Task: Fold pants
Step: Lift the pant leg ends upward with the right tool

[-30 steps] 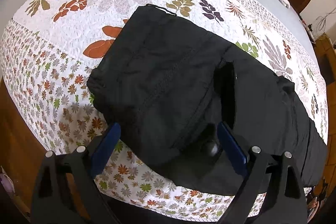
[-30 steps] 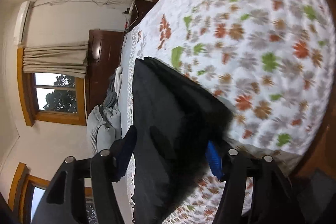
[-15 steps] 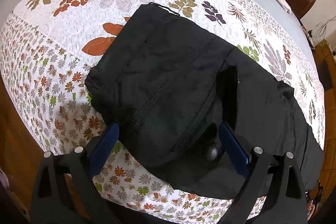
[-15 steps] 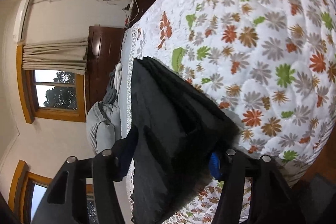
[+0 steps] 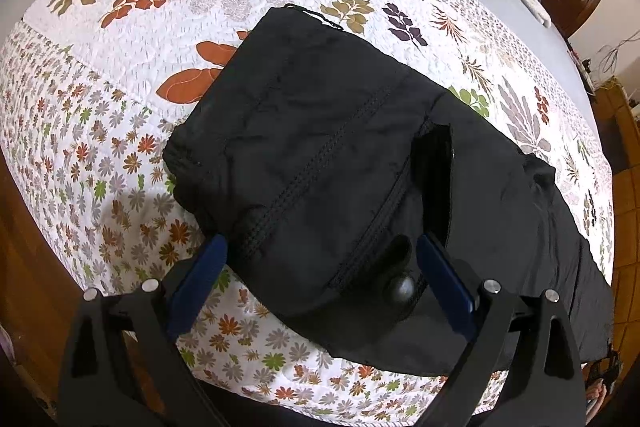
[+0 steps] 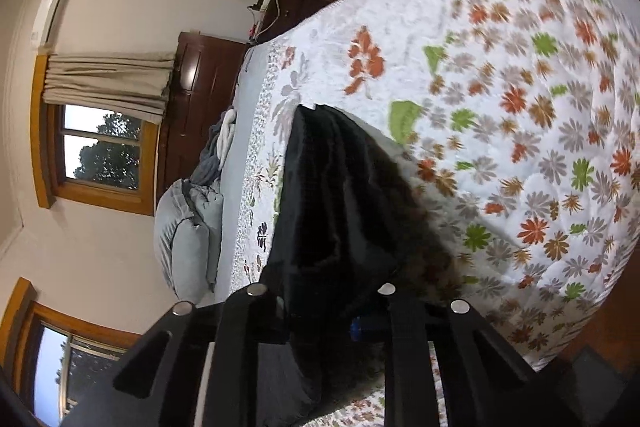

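While right tool (image 6: pixel 320 323) pinches black pants (image 5: pixel 340 163) on bed (image 5: pixel 120 75), left tool (image 5: pixel 320 259) wide, unladen: fold under way; next, probably carrying gripped end across.

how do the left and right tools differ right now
The left tool is open, its blue pads spread over the pants; the right tool is shut on the pants' edge. The left tool looks down on the folded pile on the quilt; the right tool is rolled sideways, lifting cloth. Both are black, with blue pads.
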{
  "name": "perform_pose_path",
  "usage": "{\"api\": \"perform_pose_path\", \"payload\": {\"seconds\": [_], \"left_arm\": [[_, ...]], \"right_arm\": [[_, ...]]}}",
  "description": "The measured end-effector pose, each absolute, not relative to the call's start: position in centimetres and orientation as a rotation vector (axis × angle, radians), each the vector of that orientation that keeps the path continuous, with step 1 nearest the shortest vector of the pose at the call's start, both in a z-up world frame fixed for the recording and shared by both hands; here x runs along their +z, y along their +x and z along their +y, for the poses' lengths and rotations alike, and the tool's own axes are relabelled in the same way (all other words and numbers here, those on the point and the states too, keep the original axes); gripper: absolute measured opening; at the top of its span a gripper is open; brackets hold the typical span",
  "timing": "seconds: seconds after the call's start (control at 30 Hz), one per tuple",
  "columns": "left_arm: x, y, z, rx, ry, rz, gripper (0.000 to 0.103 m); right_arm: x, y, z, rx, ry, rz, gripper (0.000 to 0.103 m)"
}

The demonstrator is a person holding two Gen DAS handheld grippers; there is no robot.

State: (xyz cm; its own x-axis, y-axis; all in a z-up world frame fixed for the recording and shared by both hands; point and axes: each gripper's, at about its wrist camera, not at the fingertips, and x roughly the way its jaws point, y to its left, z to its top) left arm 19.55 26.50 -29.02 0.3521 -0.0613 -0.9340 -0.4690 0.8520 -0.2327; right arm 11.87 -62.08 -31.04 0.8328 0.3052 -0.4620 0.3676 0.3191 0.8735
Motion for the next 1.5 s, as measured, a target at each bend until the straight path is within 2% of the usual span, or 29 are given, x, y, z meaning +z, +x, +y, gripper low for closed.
{"api": "perform_pose_path", "payload": {"seconds": [0.5,0.8,1.5], "left_arm": [[-28.6,18.2,25.8,0.258,-0.474,1.118,0.095],[-28.0,16.4,27.5,0.266,-0.637,0.995,0.095],[-28.3,15.6,26.7,0.265,-0.627,0.993,0.095]], "right_arm": [[-21.7,14.8,-58.6,-0.048,1.061,0.650,0.018],[-17.5,14.3,-55.6,-0.055,0.909,0.664,0.018],[-9.4,16.1,-45.0,-0.023,0.649,0.672,0.018]]}}
